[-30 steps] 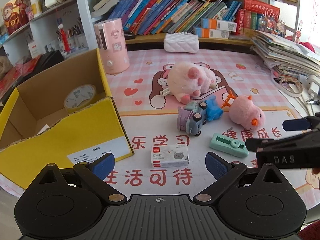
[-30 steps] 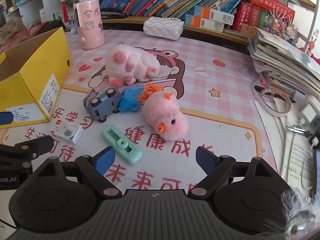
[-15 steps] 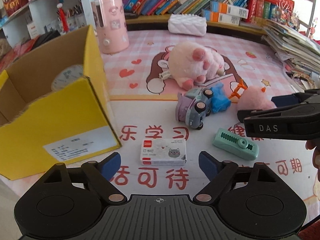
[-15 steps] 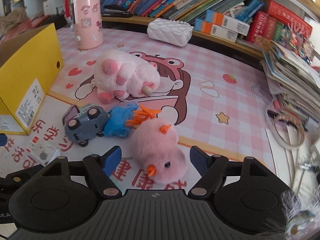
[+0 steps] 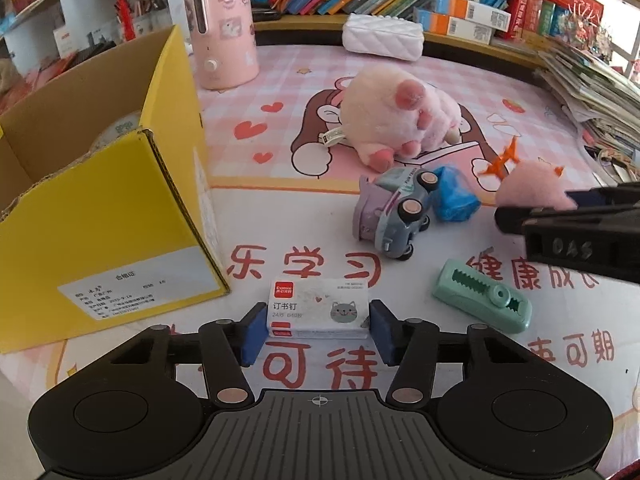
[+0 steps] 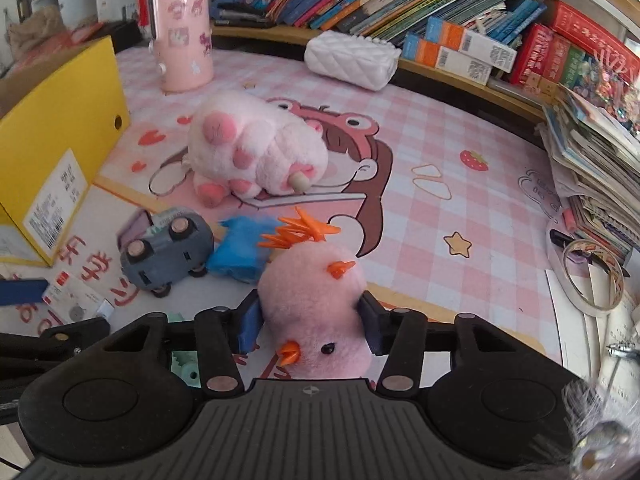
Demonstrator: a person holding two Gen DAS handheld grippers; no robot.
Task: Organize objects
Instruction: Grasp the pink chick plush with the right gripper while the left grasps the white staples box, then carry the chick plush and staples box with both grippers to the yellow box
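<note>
A white staple box (image 5: pixel 318 312) with a grey cat face lies flat on the printed mat. My left gripper (image 5: pixel 317 330) is closing on it, and both blue pads touch its short ends. A pink chick plush (image 6: pixel 312 304) with orange spikes sits between the closing jaws of my right gripper (image 6: pixel 312 328), whose pads (image 6: pixel 250 326) dent its sides. In the left wrist view the chick (image 5: pixel 528 192) shows at the right, behind the right gripper's black fingers. An open yellow cardboard box (image 5: pixel 100 220) stands to the left.
On the mat lie a big pink paw plush (image 5: pixel 400 120), a grey toy car (image 5: pixel 396 216), a blue crumpled thing (image 5: pixel 456 196) and a teal toothed clip (image 5: pixel 480 300). A pink canister (image 5: pixel 224 28), a white pouch (image 5: pixel 384 36), books and stacked papers (image 6: pixel 592 148) line the edges.
Both grippers came down and forward and narrowed their jaws. The left went from wide open to pads against the staple box. The right went from empty to pads pressing the chick.
</note>
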